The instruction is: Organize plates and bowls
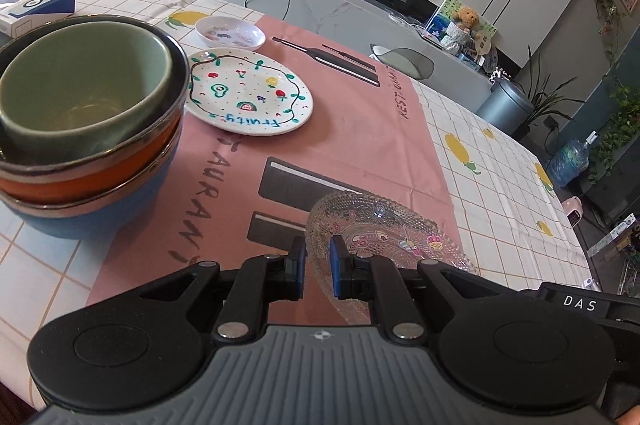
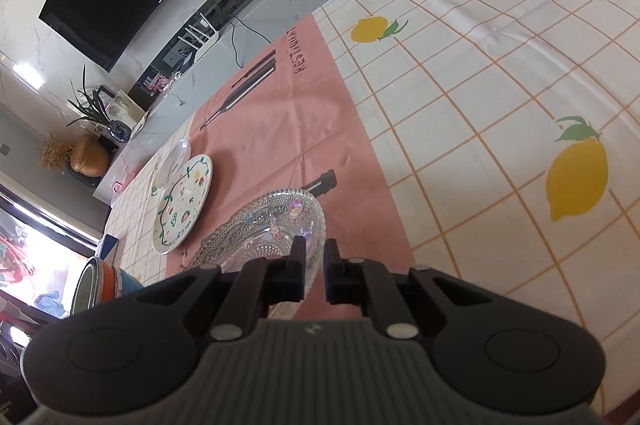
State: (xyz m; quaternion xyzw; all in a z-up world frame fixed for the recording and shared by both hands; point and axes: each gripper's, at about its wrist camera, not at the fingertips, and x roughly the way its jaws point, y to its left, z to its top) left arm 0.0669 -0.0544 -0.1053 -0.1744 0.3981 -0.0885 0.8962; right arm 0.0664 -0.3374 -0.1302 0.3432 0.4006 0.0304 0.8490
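A clear beaded glass plate (image 1: 384, 229) with small cartoon prints is held over the pink placemat (image 1: 352, 153). My left gripper (image 1: 317, 267) is shut on its near rim. My right gripper (image 2: 315, 271) is shut on another stretch of the rim of the same glass plate (image 2: 264, 229). To the left, a green bowl (image 1: 80, 97) is nested in an orange bowl (image 1: 100, 177), which sits in a blue bowl (image 1: 120, 209). Beyond lie a white fruit-painted plate (image 1: 248, 91) and a small white dish (image 1: 230, 32). The right wrist view also shows the fruit-painted plate (image 2: 184, 203) and the bowl stack (image 2: 100, 285).
A lemon-print checked tablecloth (image 2: 500, 85) covers the table around the placemat. A white and blue box (image 1: 36, 7) lies at the far left corner. A grey chair back (image 1: 404, 61) rises past the table's far edge, with a low cabinet behind it.
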